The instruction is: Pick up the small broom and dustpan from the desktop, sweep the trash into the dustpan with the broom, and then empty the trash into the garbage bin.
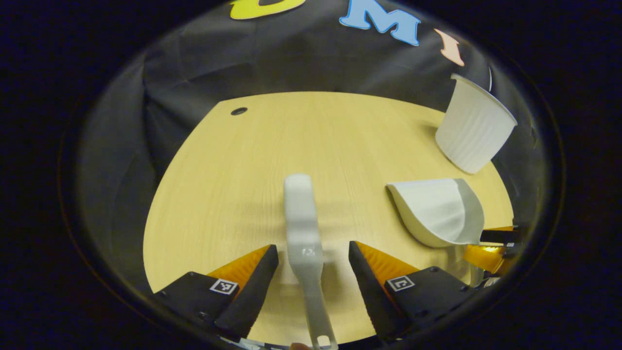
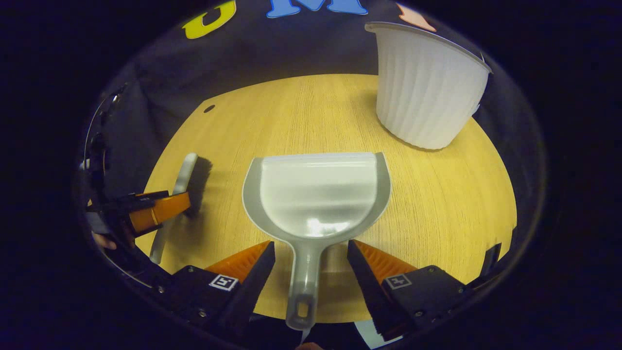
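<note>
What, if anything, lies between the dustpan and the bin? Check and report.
Nothing visible. In the right gripper view the dustpan lies flat with its handle between the open right gripper fingers, and bare desktop runs from it to the white garbage bin at the far right. The broom lies off to the left.

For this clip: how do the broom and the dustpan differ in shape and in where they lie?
The broom is long and narrow with dark bristles along one side; the dustpan is a broad scoop on a short handle. The broom lies between the left gripper's open fingers; the dustpan's handle lies between the right gripper's. The dustpan lies nearer the garbage bin. Both are pale and rest on the desktop.
</note>
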